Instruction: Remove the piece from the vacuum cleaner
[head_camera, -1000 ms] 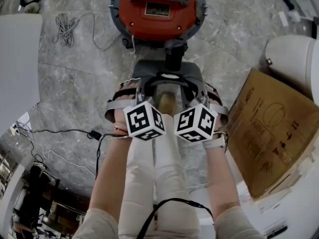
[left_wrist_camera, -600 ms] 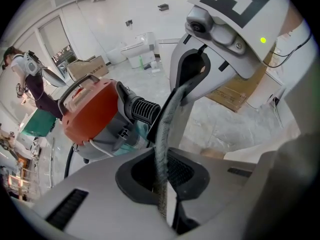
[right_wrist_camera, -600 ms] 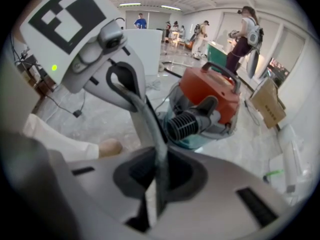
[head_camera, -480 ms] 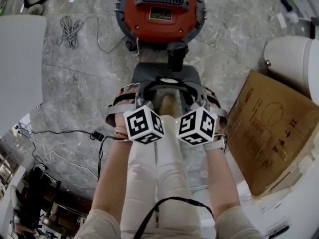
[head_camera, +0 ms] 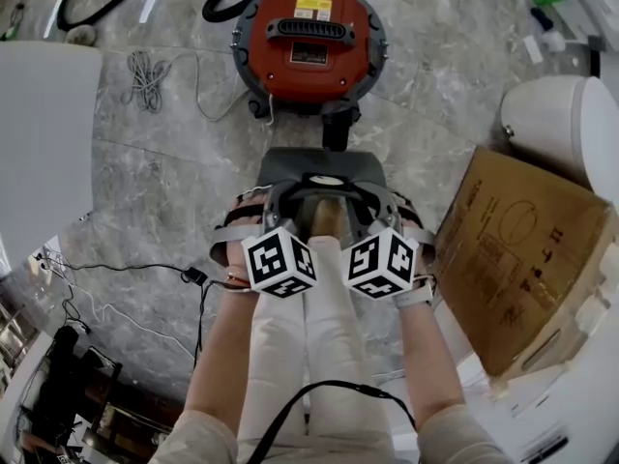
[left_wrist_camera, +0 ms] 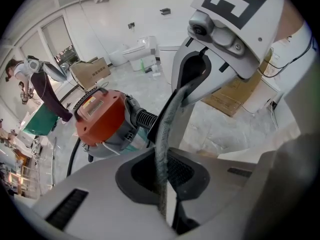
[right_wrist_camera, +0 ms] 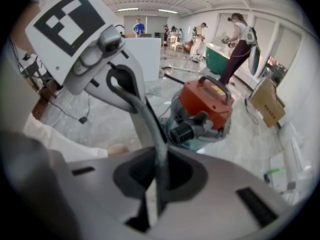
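Vacuum cleaner point(head_camera: 309, 42): round, with an orange top, a grey base and a black carry handle. It stood on the grey marble floor point(head_camera: 145, 182), ahead of the person.
Label, vacuum top: a small yellow sticker point(head_camera: 314, 8) sat behind the handle and a dark plate point(head_camera: 308, 53) in front of it. The print on both was too small to read.
Label, cardboard box point(head_camera: 513, 259): a line drawing of a circle with a row of dark characters beside it, lying sideways. Not legible.
Marker cubes: a black-and-white square pattern on each face, with no lettering.
Grey piece point(left_wrist_camera: 167, 129): a thin, felt-like grey band arching from one gripper across to the other. It was held up on the person's side of the vacuum cleaner, close in front of the cleaner's black ribbed port point(left_wrist_camera: 146, 119).
Contact, piece to port: could not be made out from any view.
Left gripper point(left_wrist_camera: 164, 204): jaws drawn together, pinching the edge of the band, which ran up out of the gap.
Right gripper point(right_wrist_camera: 155, 196): jaws also drawn together on the band, with the same thin edge caught between the pads.
Forearms: both reached forward, parallel and close together over the person's pale trousers point(head_camera: 309, 346).
Gripper pose: both pointed steeply down and forward toward the vacuum cleaner. The cubes sat side by side, near each other but apart.
Wrists: a white band point(head_camera: 416, 295) on the right and a thin bracelet point(head_camera: 232, 280) on the left.
Cable: a black lead point(head_camera: 329, 390) looped across the person's lap.
Background, right gripper view: several people stood by a green bin point(right_wrist_camera: 217, 59).
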`<act>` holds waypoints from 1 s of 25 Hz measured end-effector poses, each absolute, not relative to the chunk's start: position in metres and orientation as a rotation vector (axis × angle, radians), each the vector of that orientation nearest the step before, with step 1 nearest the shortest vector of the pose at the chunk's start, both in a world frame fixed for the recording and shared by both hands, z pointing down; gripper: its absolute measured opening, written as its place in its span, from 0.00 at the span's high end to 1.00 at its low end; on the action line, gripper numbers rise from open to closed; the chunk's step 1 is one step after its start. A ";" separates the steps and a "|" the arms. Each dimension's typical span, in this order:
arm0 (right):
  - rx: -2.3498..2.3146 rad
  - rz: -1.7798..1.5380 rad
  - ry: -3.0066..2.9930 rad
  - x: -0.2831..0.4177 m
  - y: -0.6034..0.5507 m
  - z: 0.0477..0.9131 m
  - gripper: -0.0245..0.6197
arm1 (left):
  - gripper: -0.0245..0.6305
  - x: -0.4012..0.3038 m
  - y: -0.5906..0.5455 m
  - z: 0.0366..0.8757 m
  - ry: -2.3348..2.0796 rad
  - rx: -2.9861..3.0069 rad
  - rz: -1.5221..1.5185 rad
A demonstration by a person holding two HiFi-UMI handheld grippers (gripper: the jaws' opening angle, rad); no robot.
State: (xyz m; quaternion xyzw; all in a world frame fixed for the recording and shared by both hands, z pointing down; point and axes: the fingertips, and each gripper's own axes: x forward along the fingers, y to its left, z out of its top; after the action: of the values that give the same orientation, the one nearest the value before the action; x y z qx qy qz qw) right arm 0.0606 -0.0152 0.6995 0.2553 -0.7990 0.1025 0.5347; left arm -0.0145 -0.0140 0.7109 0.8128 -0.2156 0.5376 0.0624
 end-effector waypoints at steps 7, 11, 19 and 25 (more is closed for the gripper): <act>0.587 0.252 -1.929 0.061 -0.007 0.666 0.90 | 0.91 -0.013 -0.008 0.679 -0.608 2.483 1.606; 0.585 0.255 -1.954 0.064 -0.004 0.645 0.90 | 0.91 -0.010 -0.004 0.660 -0.558 2.504 1.583; 0.597 0.280 -1.986 0.063 0.002 0.595 0.90 | 0.91 -0.010 0.000 0.609 -0.523 2.513 1.563; 0.610 0.297 -2.008 0.068 0.004 0.547 0.90 | 0.91 -0.005 0.001 0.562 -0.498 2.530 1.532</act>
State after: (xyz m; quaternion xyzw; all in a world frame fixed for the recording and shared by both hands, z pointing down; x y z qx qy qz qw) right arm 0.0680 0.0036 0.5469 0.2510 -0.8263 0.1221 0.4893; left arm -0.0046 0.0012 0.5622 0.8414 -0.1657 0.5095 0.0708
